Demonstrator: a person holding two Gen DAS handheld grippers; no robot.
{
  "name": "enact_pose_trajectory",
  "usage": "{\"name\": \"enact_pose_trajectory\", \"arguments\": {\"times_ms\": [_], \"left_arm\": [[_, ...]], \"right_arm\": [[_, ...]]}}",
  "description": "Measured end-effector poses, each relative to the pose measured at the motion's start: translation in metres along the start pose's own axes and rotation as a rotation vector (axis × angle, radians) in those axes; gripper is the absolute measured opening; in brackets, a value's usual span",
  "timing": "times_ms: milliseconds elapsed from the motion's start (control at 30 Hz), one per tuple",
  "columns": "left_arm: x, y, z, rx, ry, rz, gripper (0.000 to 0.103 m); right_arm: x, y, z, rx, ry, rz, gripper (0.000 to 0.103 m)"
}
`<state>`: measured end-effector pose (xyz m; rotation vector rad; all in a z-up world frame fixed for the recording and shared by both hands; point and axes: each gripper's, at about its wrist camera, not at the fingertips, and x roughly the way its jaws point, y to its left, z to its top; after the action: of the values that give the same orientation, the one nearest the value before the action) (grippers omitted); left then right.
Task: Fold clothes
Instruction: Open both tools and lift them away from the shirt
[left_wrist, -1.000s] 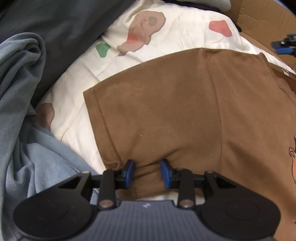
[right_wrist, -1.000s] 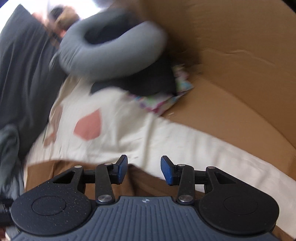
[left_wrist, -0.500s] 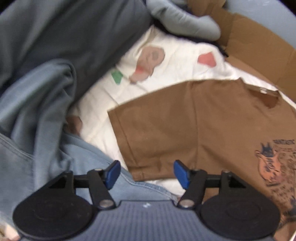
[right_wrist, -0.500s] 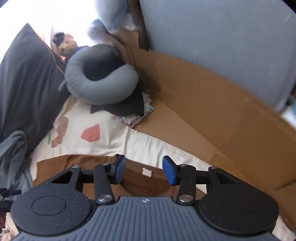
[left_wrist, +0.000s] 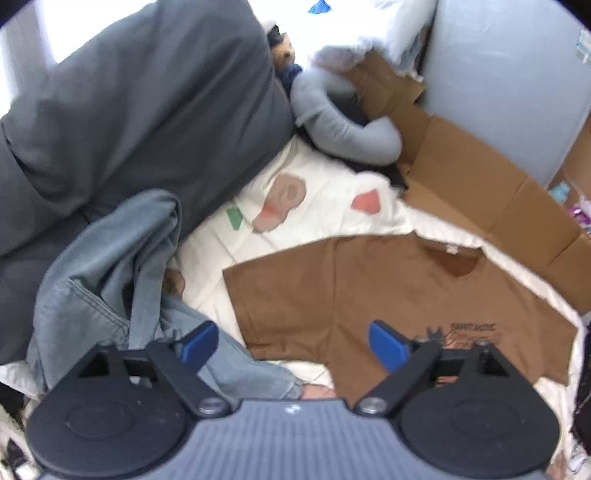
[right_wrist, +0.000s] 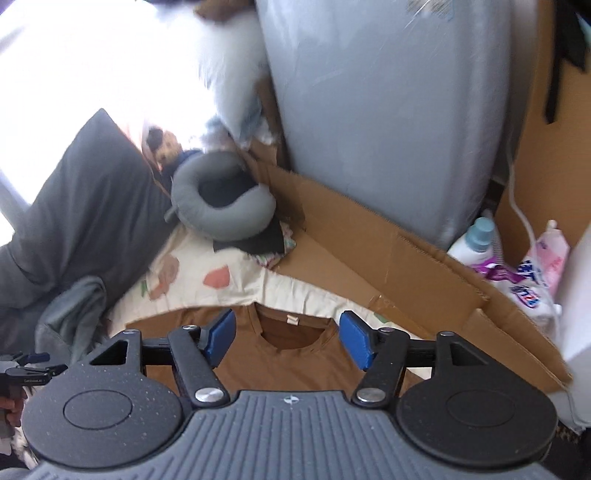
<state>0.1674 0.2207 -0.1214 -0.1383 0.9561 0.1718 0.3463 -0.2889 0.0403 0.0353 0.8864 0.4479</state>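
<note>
Shirt (left_wrist: 388, 295) lies spread flat on the white sheet (left_wrist: 325, 210), front up, collar toward the cardboard (left_wrist: 491, 192), one sleeve reaching out toward the jeans (left_wrist: 110, 266). No fold shows in it.

A second ago the left gripper (left_wrist: 291, 339) sat low at the sleeve hem with its pads narrow around the cloth. Since then it has let go, spread and lifted back, so that it now hangs above the sleeve and the near hem with jaws wide and nothing between them. The right gripper (right_wrist: 286, 338) has likewise risen from close over the shirt's top edge; it now hovers above the collar, jaws wide, empty, the neck opening framed between its pads.

My reading is that the flattening is over and the shirt is laid out ready; both tools are free, and the folding proper could follow from here, though nothing shows which edge would be taken.

Counting what is here: one brown shirt, with one print on its chest; one pair of jeans, heaped beside the sleeve and partly under the left gripper; two grippers. Around them, one grey neck pillow (left_wrist: 343, 125), one big dark cushion (left_wrist: 140, 110), one stuffed toy (right_wrist: 166, 146) behind it, and two bottles (right_wrist: 476, 240) past the cardboard in the right view.
</note>
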Motion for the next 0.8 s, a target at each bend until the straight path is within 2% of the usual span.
{"name": "enact_pose_trajectory", "arguments": {"times_ms": [100,367,400,500,633,800], "left_arm": [[-0.025,-0.008,0.006,0.014,-0.018,0.011,0.094],[-0.081,-0.035,0.010,0.145,-0.054,-0.001,0.094],[-0.085,-0.038,0.009,0.170,-0.038,0.000,0.094],[-0.096,-0.041,0.006,0.156,-0.042,0.002,0.094],[-0.100,-0.039,-0.002,0.114,-0.031,-0.015,0.094],[-0.107,-0.039,-0.016,0.140,-0.032,-0.014,0.094]], "right_arm": [[-0.040,-0.006,-0.003,0.025,-0.043,0.000,0.070],[-0.150,-0.022,0.008,0.029,-0.171,0.028,0.075],[-0.163,-0.024,0.009,0.025,-0.184,0.033,0.075],[-0.195,-0.032,0.002,0.010,-0.201,0.042,0.075],[-0.222,-0.044,-0.026,-0.008,-0.198,0.033,0.075],[-0.233,-0.063,-0.090,0.008,-0.187,0.011,0.075]]}}
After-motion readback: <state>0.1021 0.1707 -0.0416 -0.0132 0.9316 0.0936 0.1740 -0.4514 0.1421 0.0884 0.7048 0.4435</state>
